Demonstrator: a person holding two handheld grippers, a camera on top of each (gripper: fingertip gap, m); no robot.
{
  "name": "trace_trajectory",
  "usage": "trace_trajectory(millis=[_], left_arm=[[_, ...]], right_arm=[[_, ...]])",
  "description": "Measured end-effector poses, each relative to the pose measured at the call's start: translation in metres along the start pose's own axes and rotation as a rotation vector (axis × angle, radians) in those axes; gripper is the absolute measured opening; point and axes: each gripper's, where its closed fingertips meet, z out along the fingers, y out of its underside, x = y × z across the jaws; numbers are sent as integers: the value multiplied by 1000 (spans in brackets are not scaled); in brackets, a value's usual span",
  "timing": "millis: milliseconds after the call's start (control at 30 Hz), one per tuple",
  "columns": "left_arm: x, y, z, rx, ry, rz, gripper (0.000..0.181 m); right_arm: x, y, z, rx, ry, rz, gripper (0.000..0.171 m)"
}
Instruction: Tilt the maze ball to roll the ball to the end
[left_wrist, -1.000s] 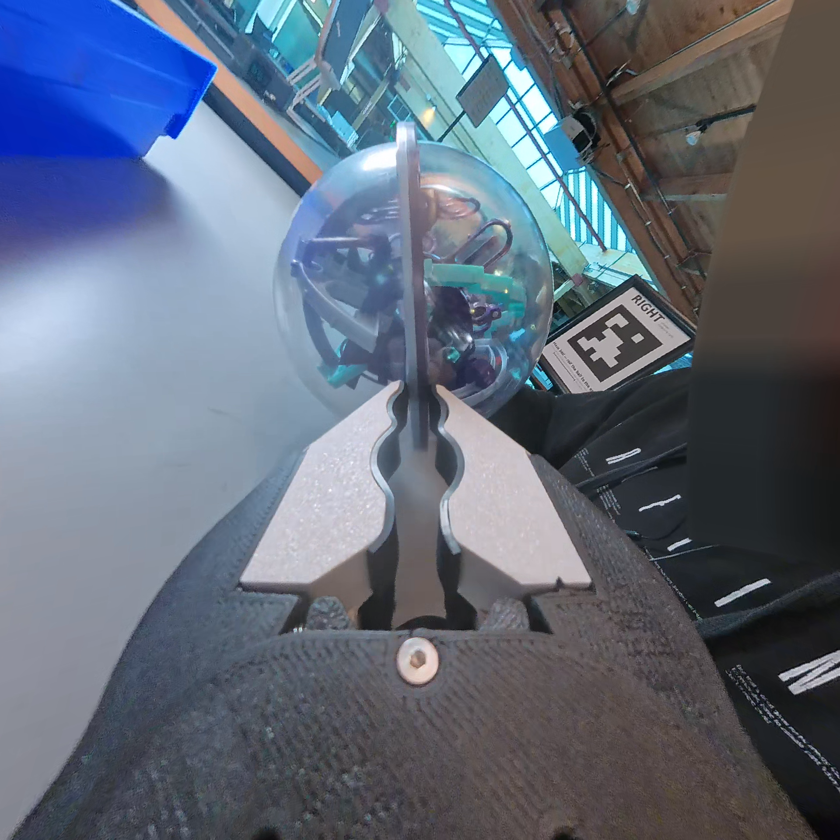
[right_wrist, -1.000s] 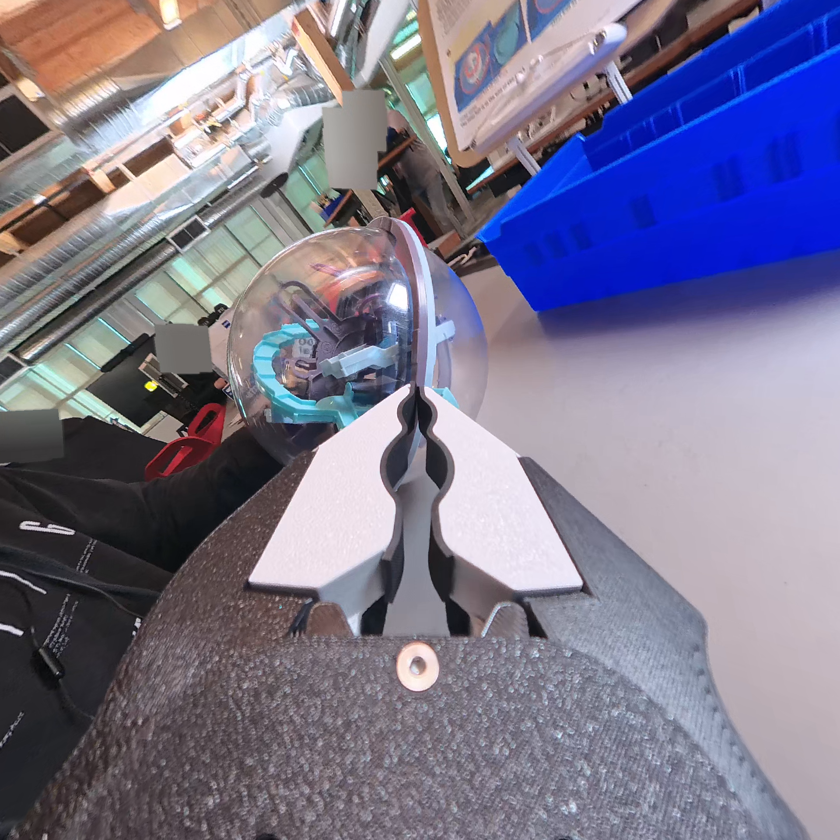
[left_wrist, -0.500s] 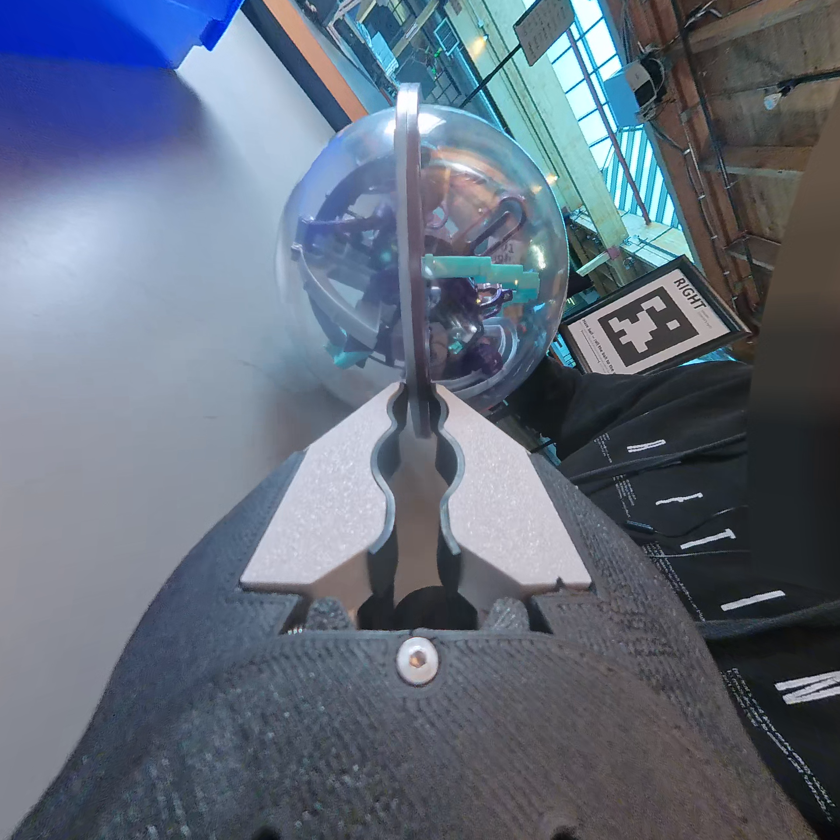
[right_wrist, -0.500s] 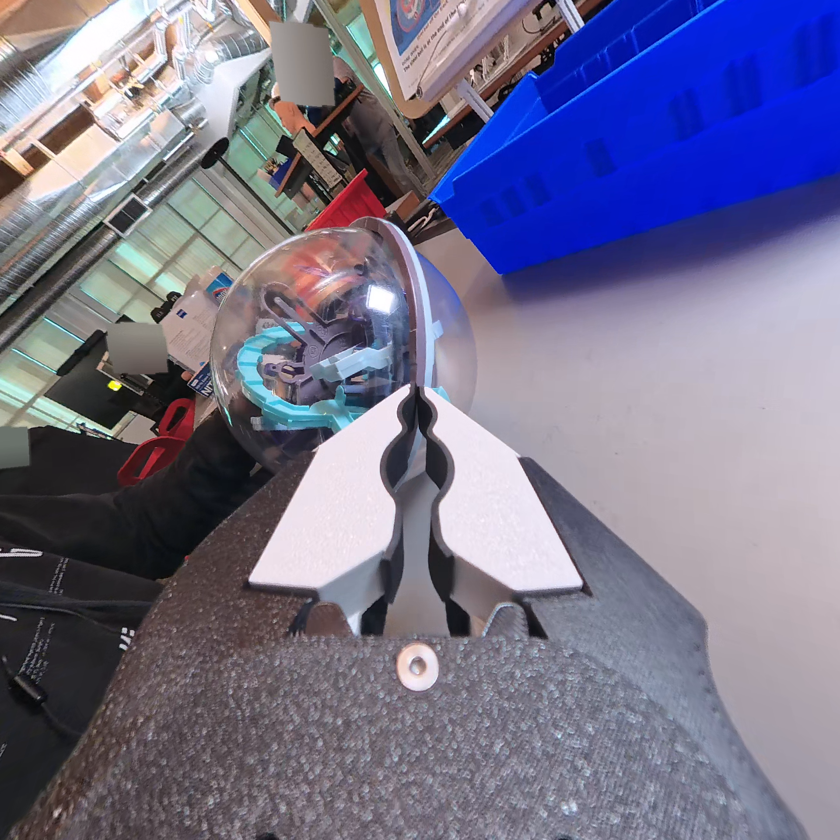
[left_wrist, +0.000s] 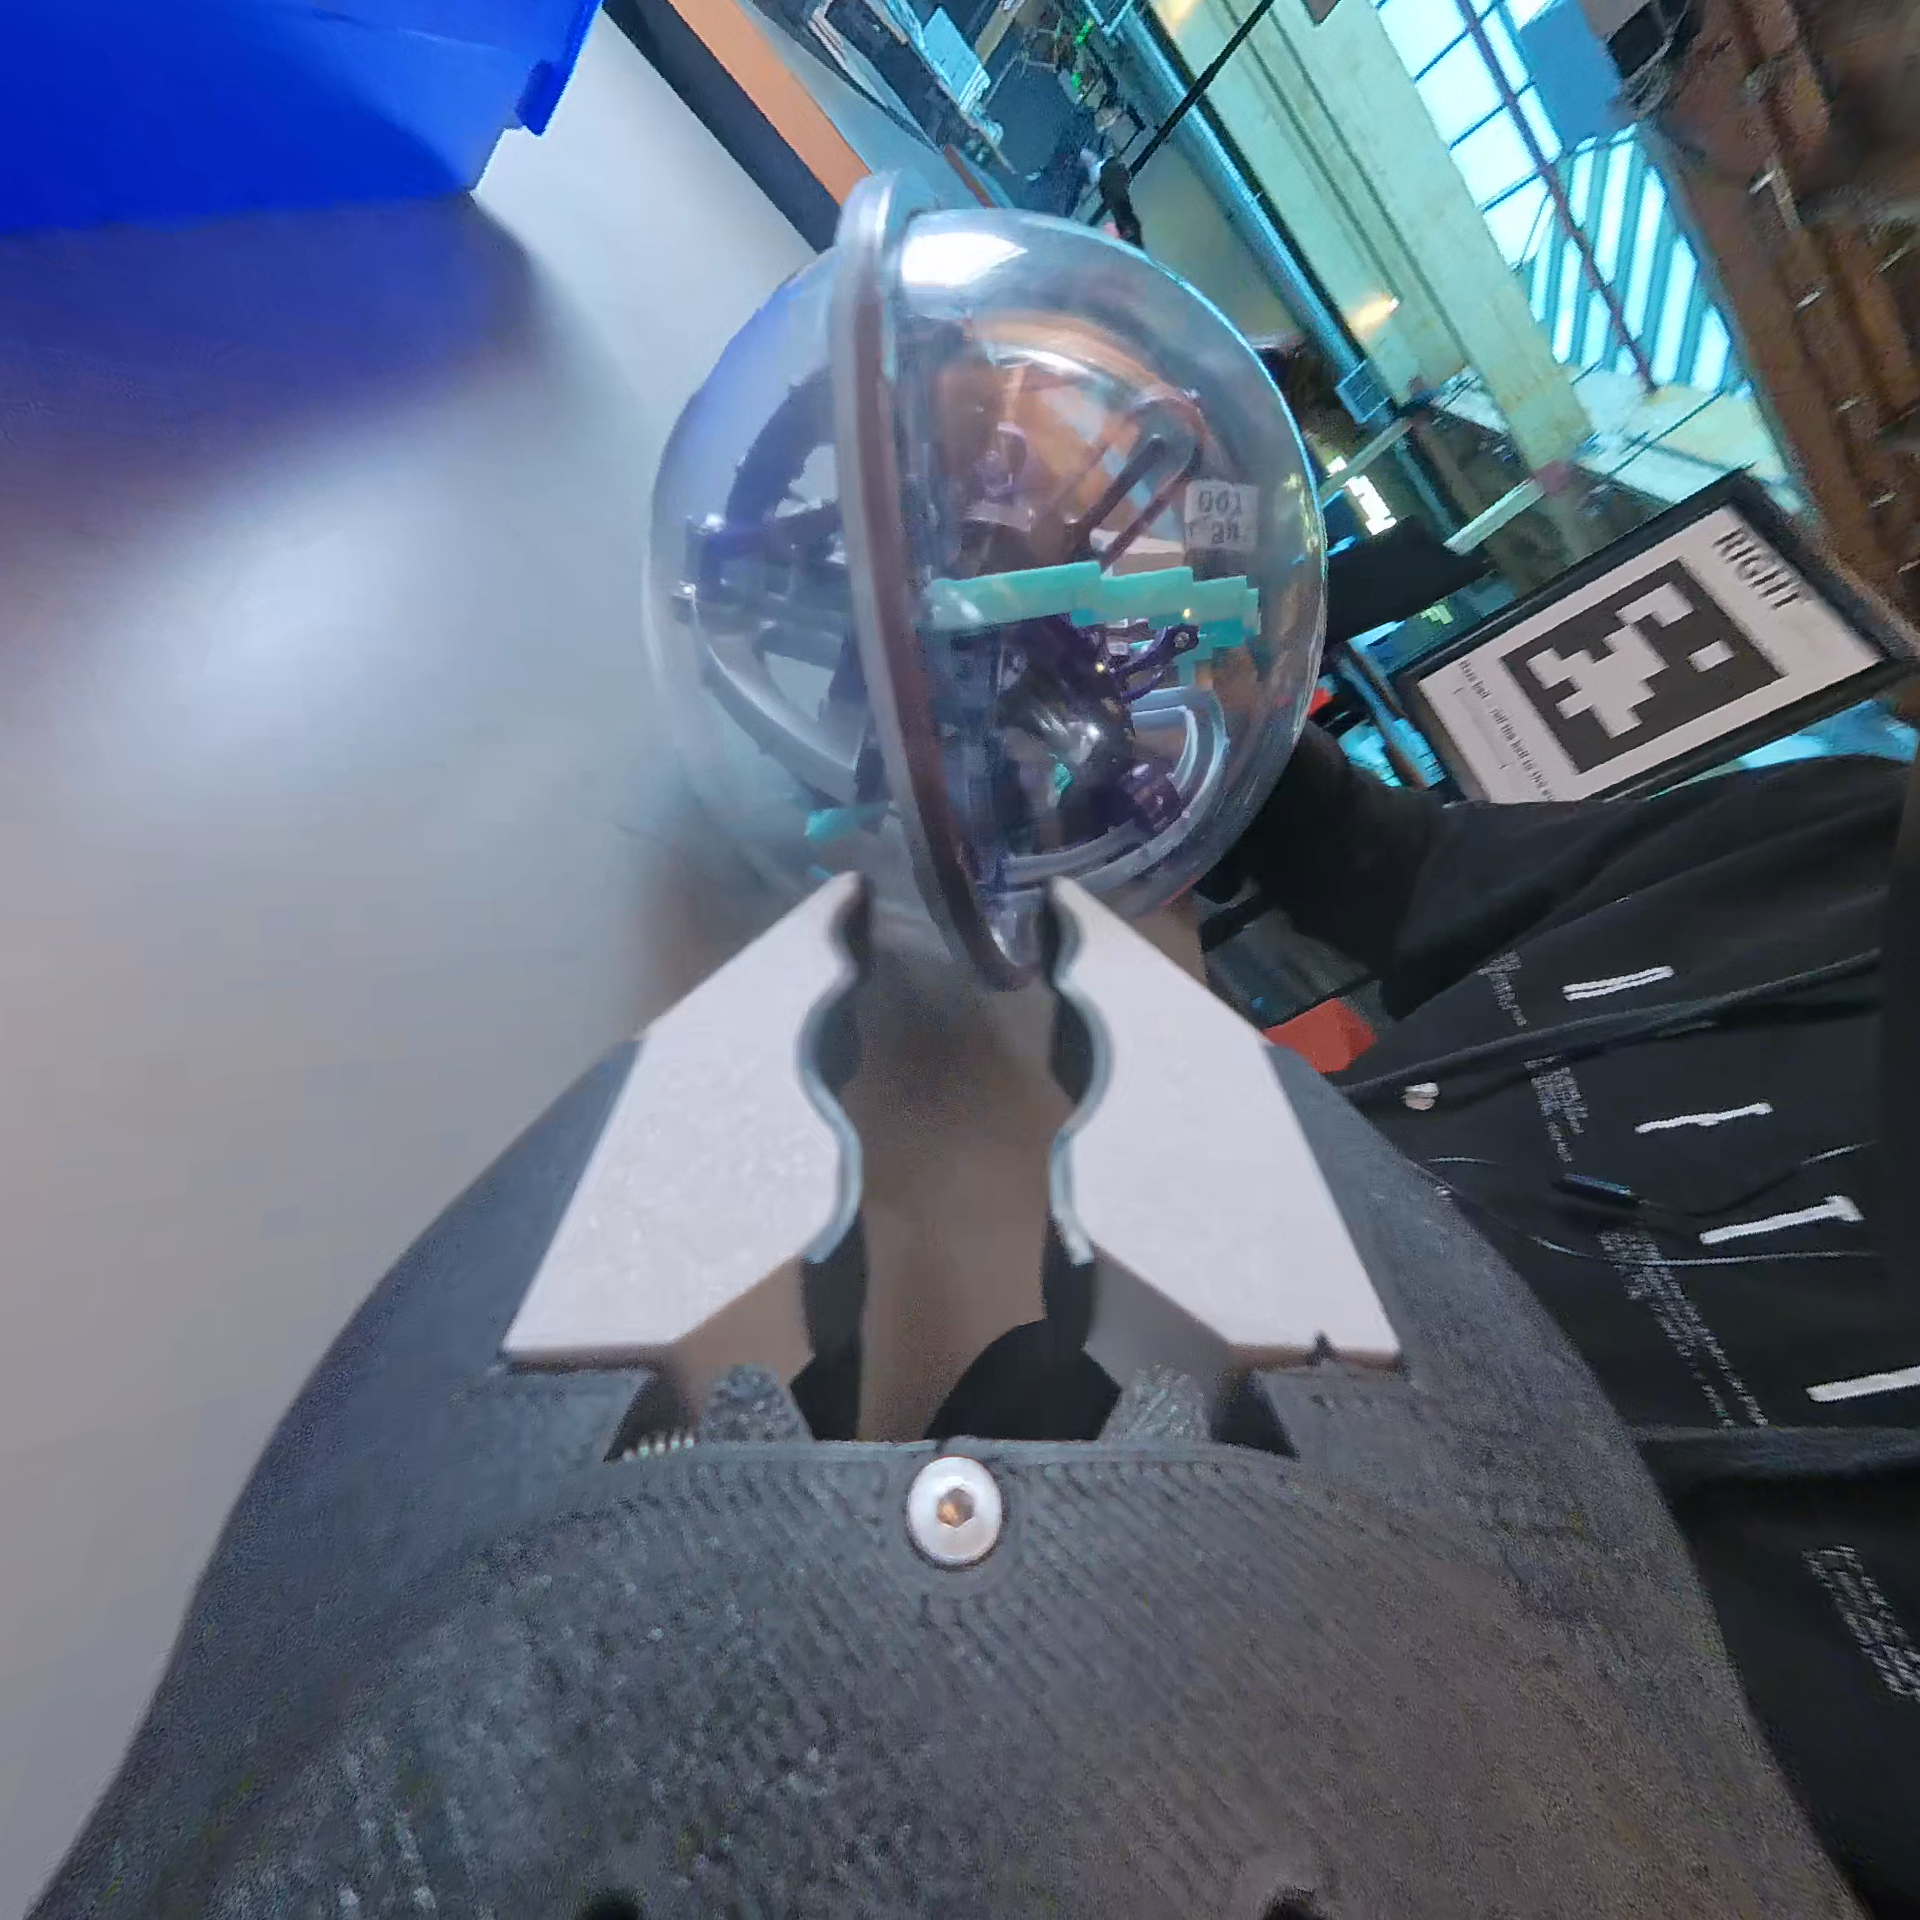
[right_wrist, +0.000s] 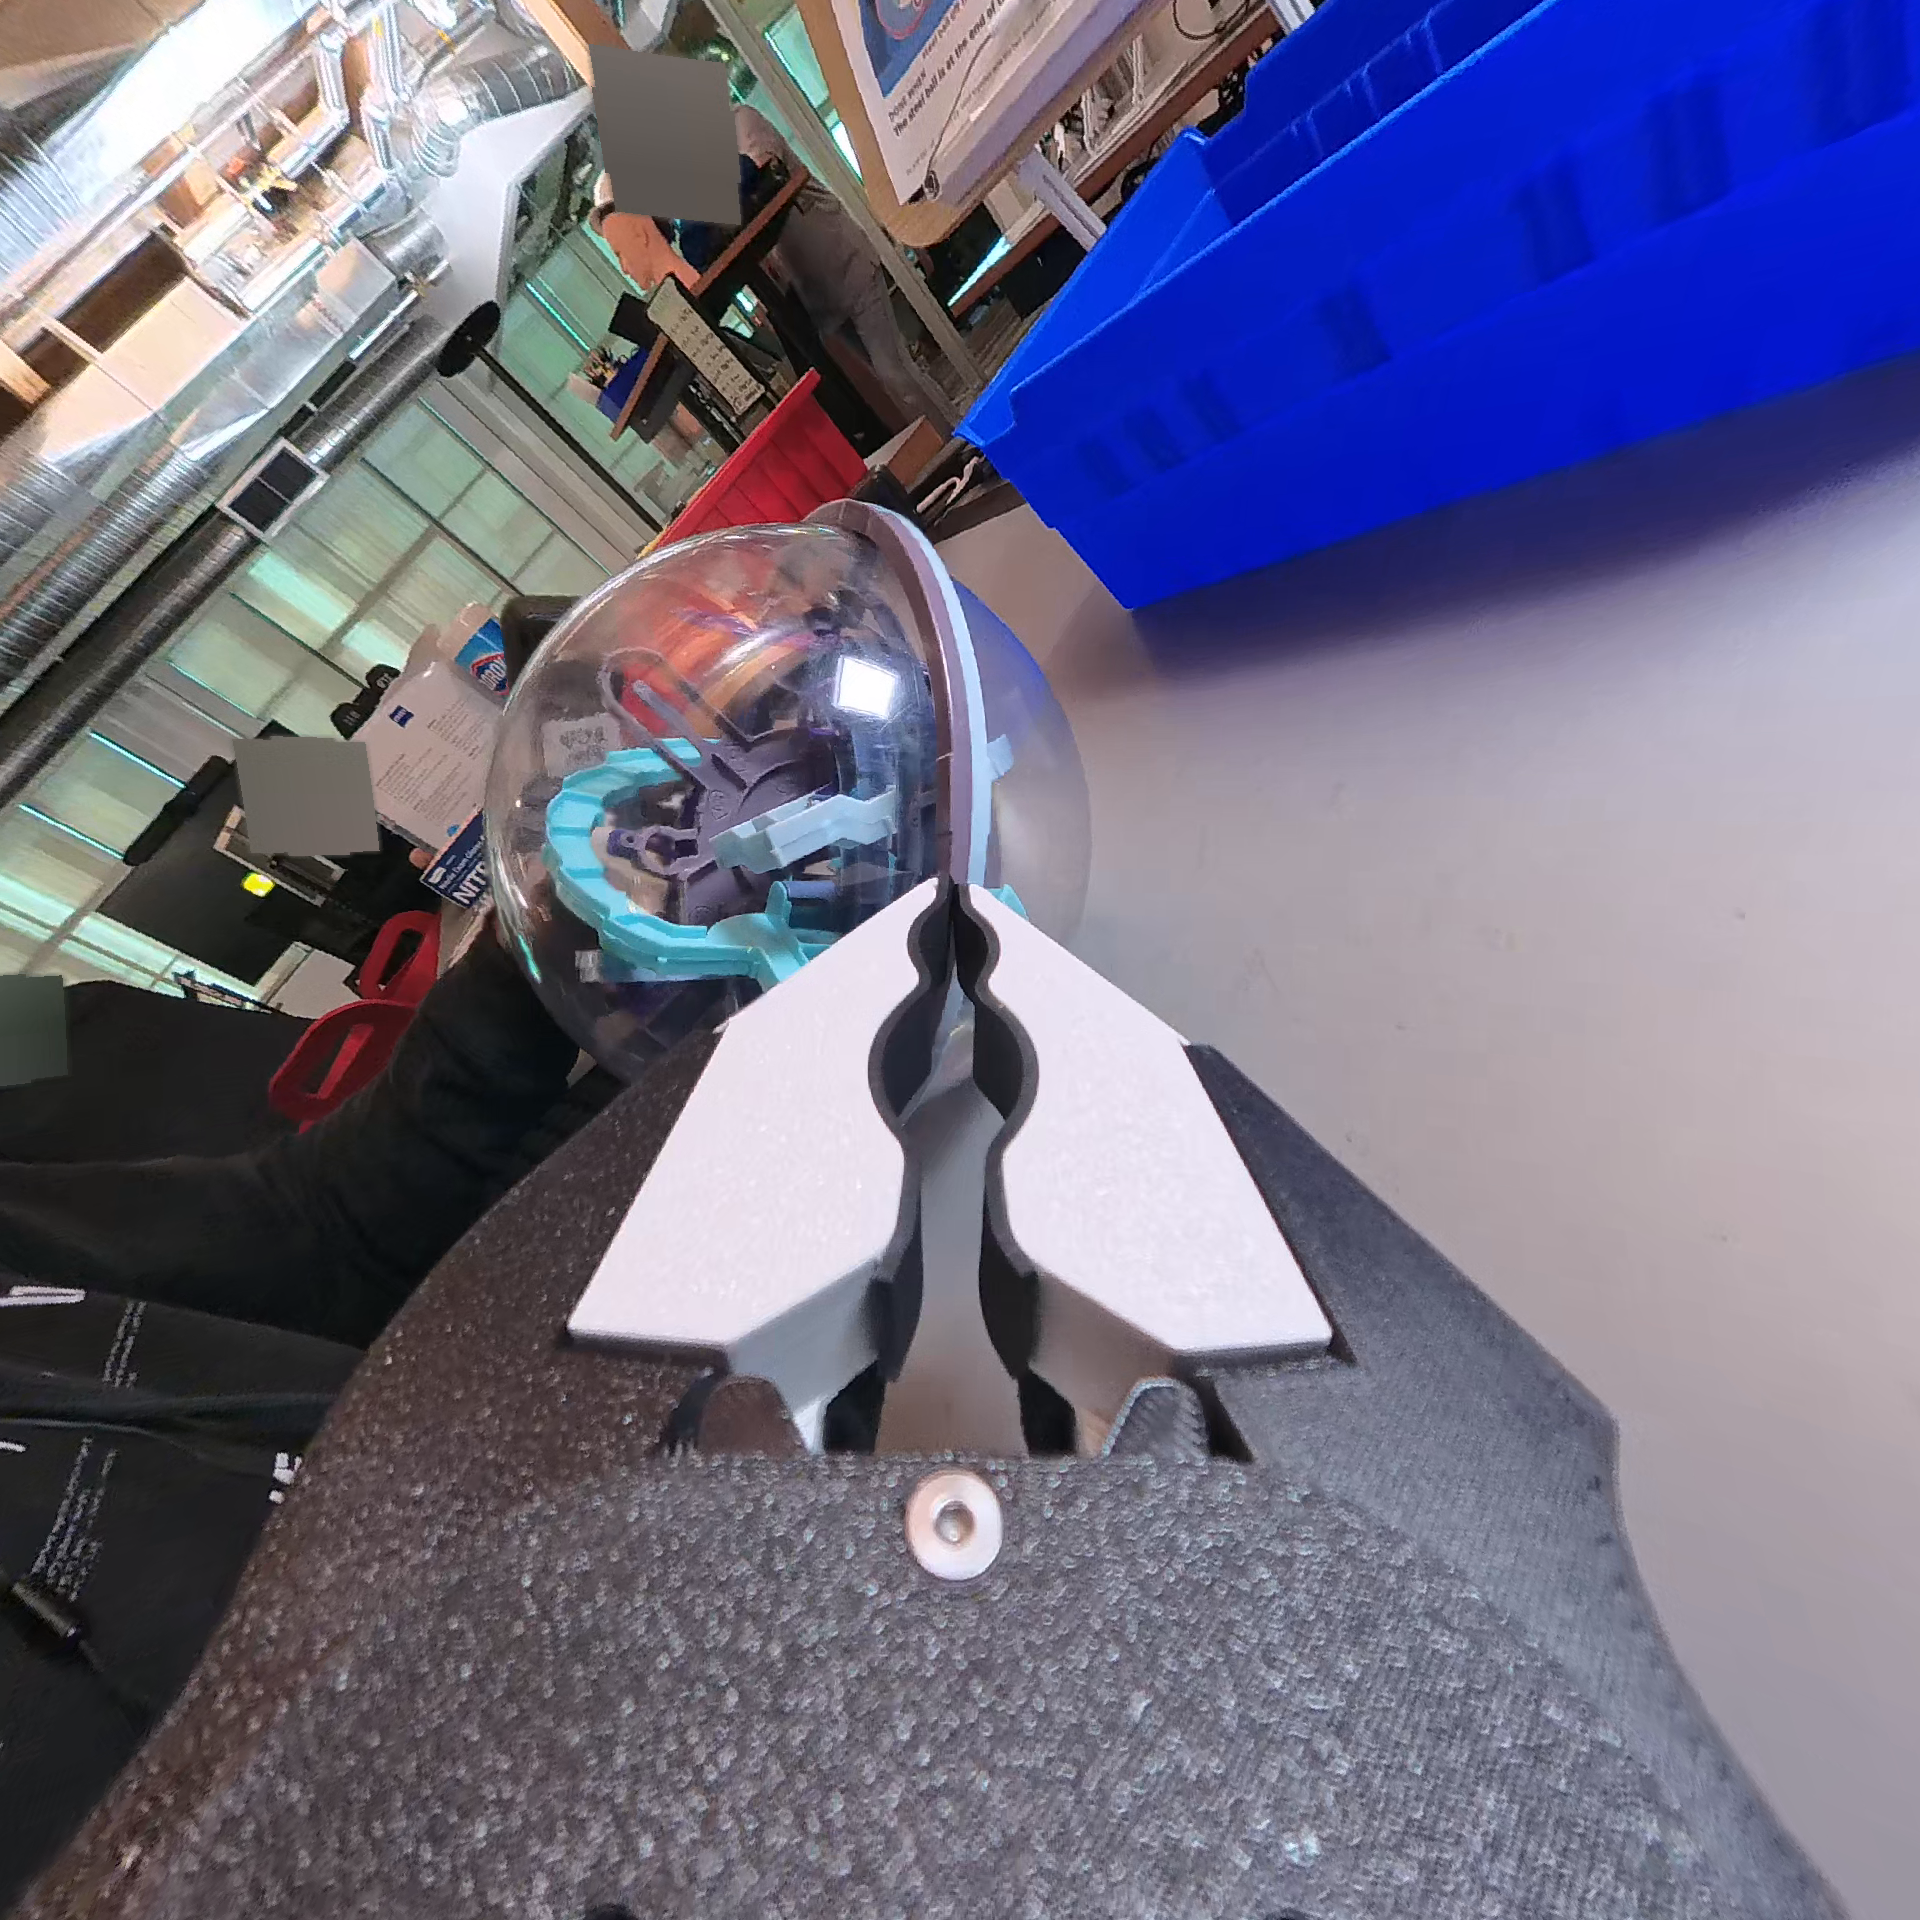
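The left gripper (left_wrist: 951, 914) has just let go: its fingers (left_wrist: 717, 1132), half a second ago pinched on the grey rim (left_wrist: 883, 623) of the maze ball (left_wrist: 987, 582), now stand spread, with the rim loose in the gap and tilted toward the right finger. The right gripper (right_wrist: 951, 904) stays pinched on the rim (right_wrist: 951, 717) at the ball's far side, so it alone carries the ball (right_wrist: 769, 800) above the grey table (right_wrist: 1507, 935), near the blue bin (right_wrist: 1507, 312). Likely a regrip to change the tilt. The small ball inside is too hard to pick out.
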Motion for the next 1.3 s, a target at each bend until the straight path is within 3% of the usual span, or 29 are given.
trace_trajectory(millis=[100,200,233,367,467,533,700,867,967,1300], left_arm=[[-1,-6,3,-5,-98,150,93],[-4,-16,9,-41,-252,423,137],[0,-21,13,-51,-266,505,144],[20,-46,34,-55,-199,723,146],[27,-54,46,-109,-117,815,137],[23,-55,51,-161,-99,857,134],[19,-63,59,-176,-62,820,132],[8,-78,69,-177,-71,679,130],[-1,-89,74,-166,-82,559,129],[-20,-103,73,-124,-58,255,127]], right_arm=[[-1,-1,1,2,0,-10,0],[-1,-1,2,0,1,-19,0],[-1,-1,3,0,1,-25,0],[-3,-4,5,15,6,-79,0],[-7,-10,1,47,38,-221,7],[-12,-13,-6,59,77,-370,25],[-38,3,-9,-9,161,-793,90],[-37,15,14,-94,219,-1091,118],[-29,13,29,-126,249,-1128,124],[-17,-4,49,-116,277,-1124,117]])
